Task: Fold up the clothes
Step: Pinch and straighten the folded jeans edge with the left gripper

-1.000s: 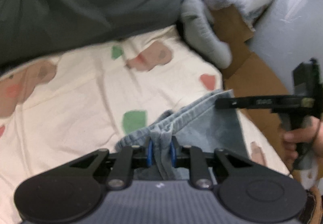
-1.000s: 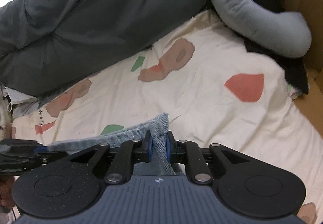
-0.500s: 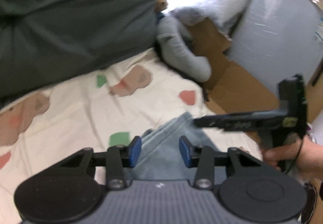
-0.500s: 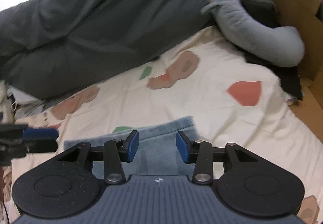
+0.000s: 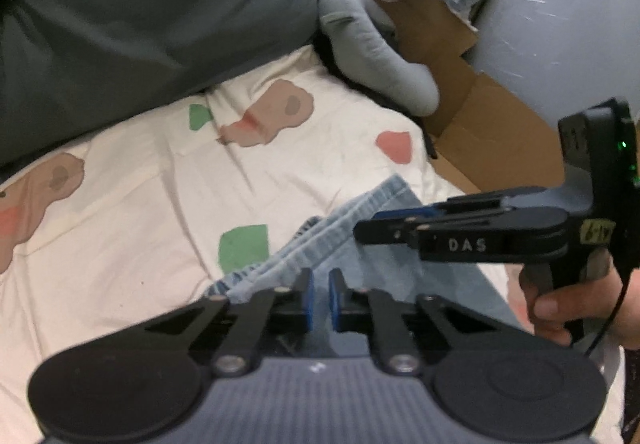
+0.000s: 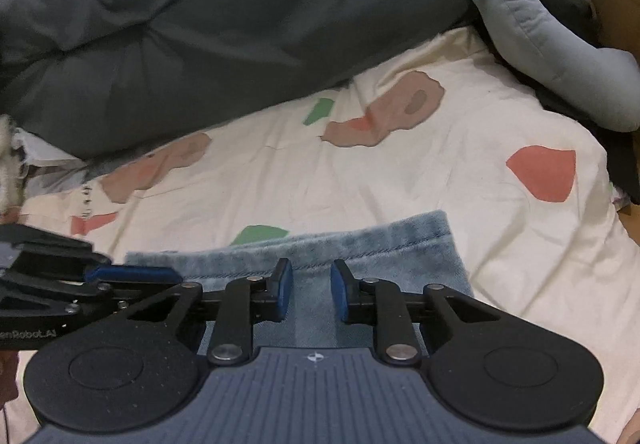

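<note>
A folded light-blue denim garment (image 5: 304,248) (image 6: 380,244) lies flat on a cream bedsheet (image 5: 160,204) (image 6: 400,172) with coloured patches. My left gripper (image 5: 320,284) hovers over the garment's near left part with its blue pads almost together; no cloth shows between them. My right gripper (image 6: 312,276) is over the garment's middle, its jaws closing, the pads still apart and pressing on nothing. Each gripper shows in the other's view: the right gripper (image 5: 368,228) in a person's hand (image 5: 560,308), the left gripper (image 6: 172,276) at the left edge.
A dark grey duvet (image 5: 140,4) (image 6: 240,24) is heaped along the far side of the bed. A grey plush cushion (image 5: 372,52) (image 6: 540,24) and cardboard (image 5: 492,124) border the bed at the right.
Both grippers let go of the bunched denim edge, opened wide and drew back slightly. The garment dropped flat onto the sheet. The left pads have since come together and the right ones have narrowed.
</note>
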